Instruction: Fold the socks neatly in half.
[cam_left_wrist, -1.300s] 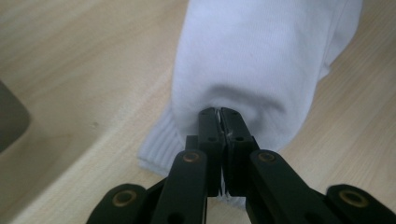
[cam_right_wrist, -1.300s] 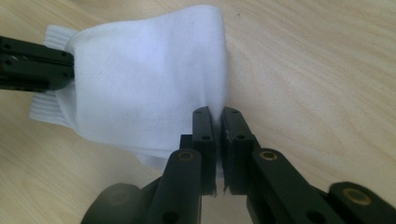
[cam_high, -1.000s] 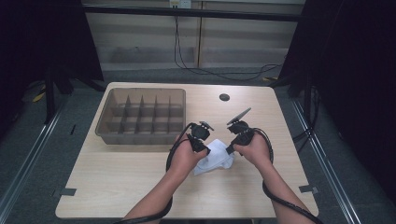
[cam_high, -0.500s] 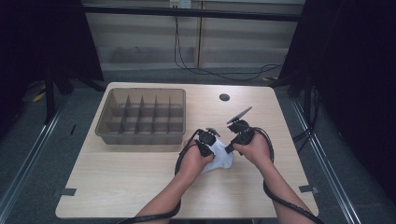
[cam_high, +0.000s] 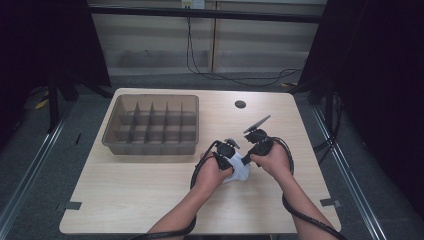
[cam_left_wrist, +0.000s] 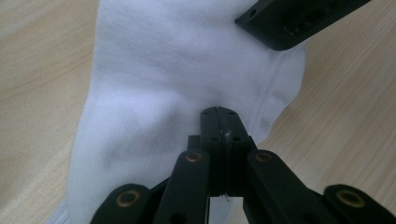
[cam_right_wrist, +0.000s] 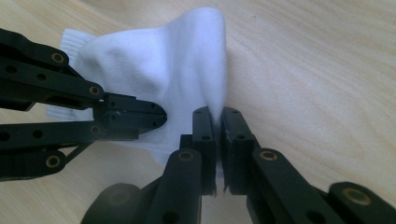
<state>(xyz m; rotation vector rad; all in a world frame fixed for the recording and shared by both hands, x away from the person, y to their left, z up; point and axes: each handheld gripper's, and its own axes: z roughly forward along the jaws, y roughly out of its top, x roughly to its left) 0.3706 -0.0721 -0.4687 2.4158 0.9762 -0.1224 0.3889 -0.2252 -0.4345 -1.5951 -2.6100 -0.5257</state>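
Item 1, white sock (cam_high: 239, 169): I see it bunched on the light wood table (cam_high: 150, 195), right of centre toward the near edge, between my two hands. In the left gripper view the sock (cam_left_wrist: 159, 88) lies as a soft ribbed mass across the wood; in the right gripper view the sock (cam_right_wrist: 177, 74) rises in a fold, its ribbed cuff at the far left.

Item 2, left tool (cam_high: 226, 154): I hold it at the sock's left side. In its own view the left tool (cam_left_wrist: 218, 116) has its jaws pressed together, having just been closing, with a pinch of white fabric caught at the tips. It appears again in the right gripper view as the left tool (cam_right_wrist: 156, 115), tips together on the cloth.

Item 3, right tool (cam_high: 248, 156): I hold it at the sock's right side, just beside the left one. In its own view the right tool (cam_right_wrist: 216, 116) pinches a fold of the sock, a thin band of fabric running down between the jaws. A part of its black jaw crosses the top right of the left gripper view.

Item 4, brown compartment tray (cam_high: 114, 131): it stands on the table's far left part, well apart from the sock, its cells divided by partitions.

Item 5, dark round hole (cam_high: 240, 104): set in the table top near the far edge.
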